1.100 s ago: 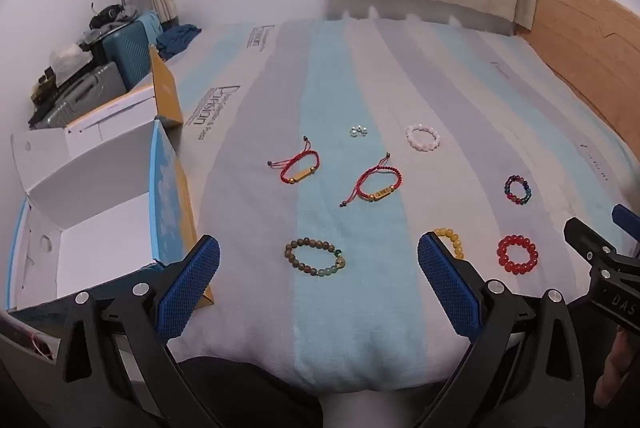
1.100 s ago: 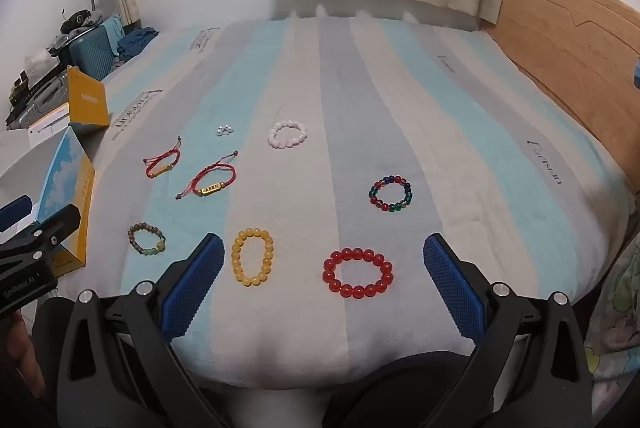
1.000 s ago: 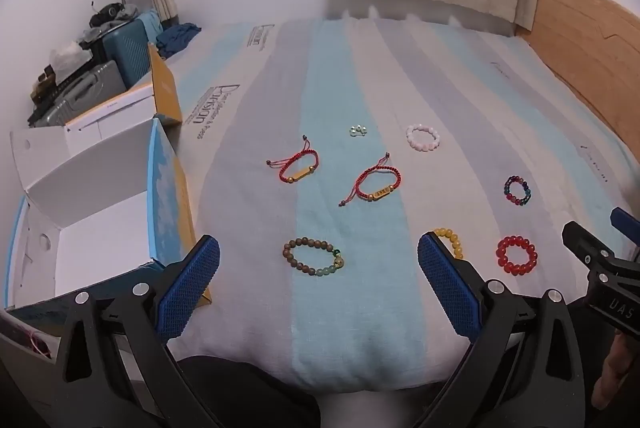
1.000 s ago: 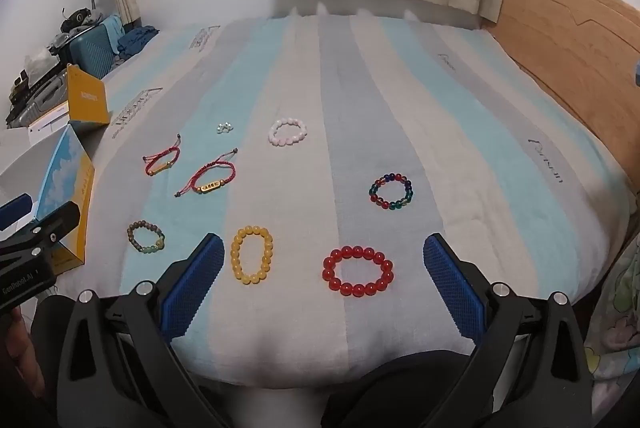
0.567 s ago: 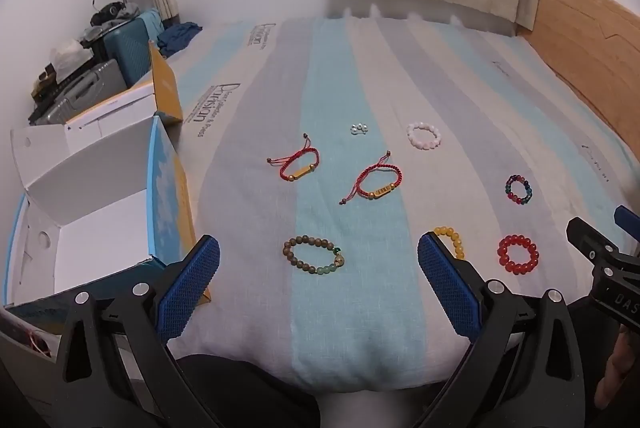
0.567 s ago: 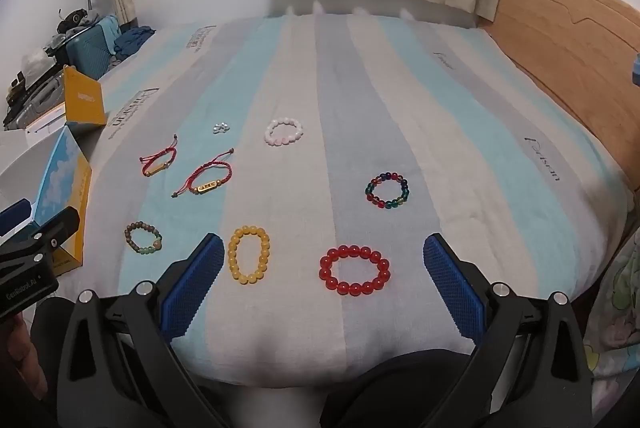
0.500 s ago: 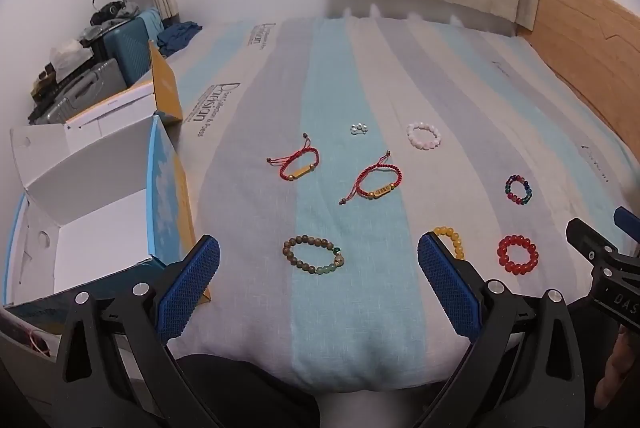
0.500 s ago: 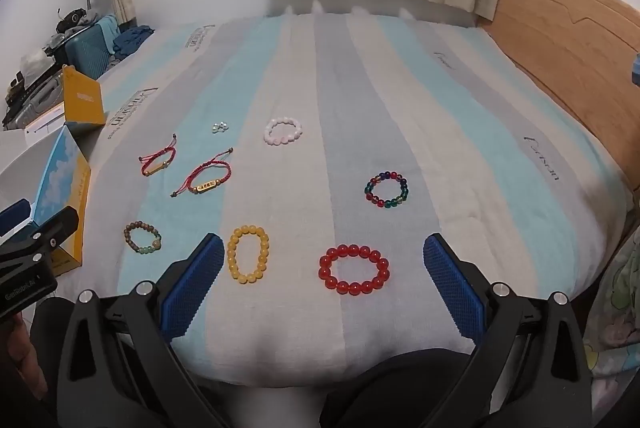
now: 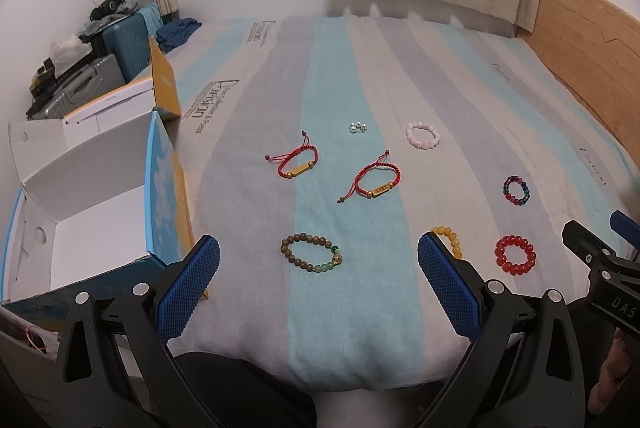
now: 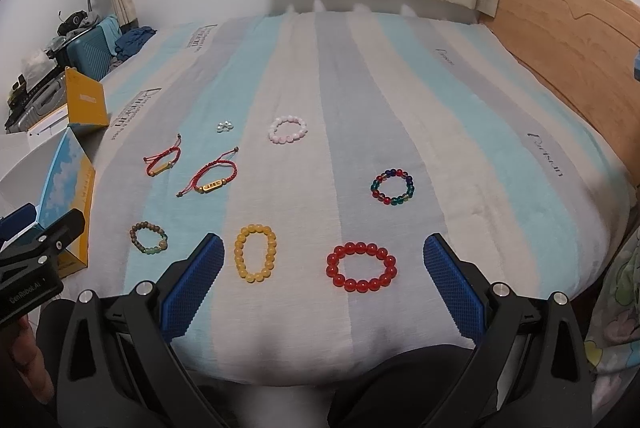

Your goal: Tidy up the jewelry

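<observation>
Several bracelets lie on a striped bed. A brown bead bracelet (image 9: 311,254) lies just ahead of my open, empty left gripper (image 9: 318,282). A red bead bracelet (image 10: 361,266) lies between the fingers of my open, empty right gripper (image 10: 322,282), with a yellow bead bracelet (image 10: 255,258) to its left. Further off lie two red cord bracelets (image 9: 298,161) (image 9: 374,179), a pink bead bracelet (image 10: 287,129), a multicoloured bead bracelet (image 10: 393,186) and small pearl pieces (image 10: 225,126). An open white box (image 9: 84,203) with blue sides stands at the bed's left edge.
A yellow-flapped box (image 9: 162,83) sits beyond the white box. Suitcases and clutter (image 9: 100,51) stand at the far left by a lamp. A wooden headboard (image 10: 568,39) runs along the right. Curtains hang behind the bed.
Both views shift very slightly; the right gripper has eased a little toward the bed. Nothing was taken hold of or moved.
</observation>
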